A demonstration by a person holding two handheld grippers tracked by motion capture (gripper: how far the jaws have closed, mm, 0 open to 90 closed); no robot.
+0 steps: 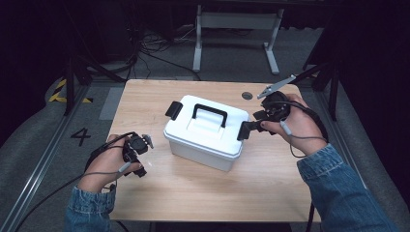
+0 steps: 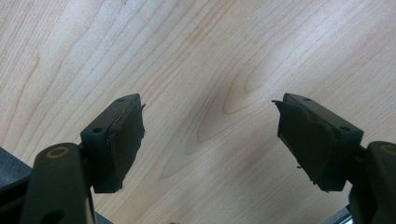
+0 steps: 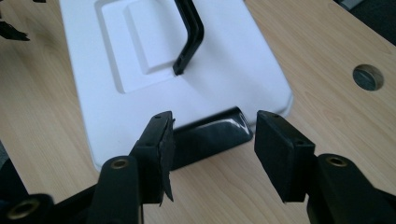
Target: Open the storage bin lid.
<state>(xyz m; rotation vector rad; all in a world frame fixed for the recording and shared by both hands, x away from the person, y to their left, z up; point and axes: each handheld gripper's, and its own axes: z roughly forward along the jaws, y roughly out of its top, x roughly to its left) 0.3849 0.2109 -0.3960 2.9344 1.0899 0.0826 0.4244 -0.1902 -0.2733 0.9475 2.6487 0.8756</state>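
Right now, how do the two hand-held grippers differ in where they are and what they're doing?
The left hand-held gripper hangs over bare table, well clear of the white box; the right hand-held gripper is at the box's end. The left one has only wood between its jaws; the right one's jaws stand on either side of the black latch, not yet closed on it. Both are open.

White box (image 1: pixel 205 133), black latch (image 3: pixel 212 135)
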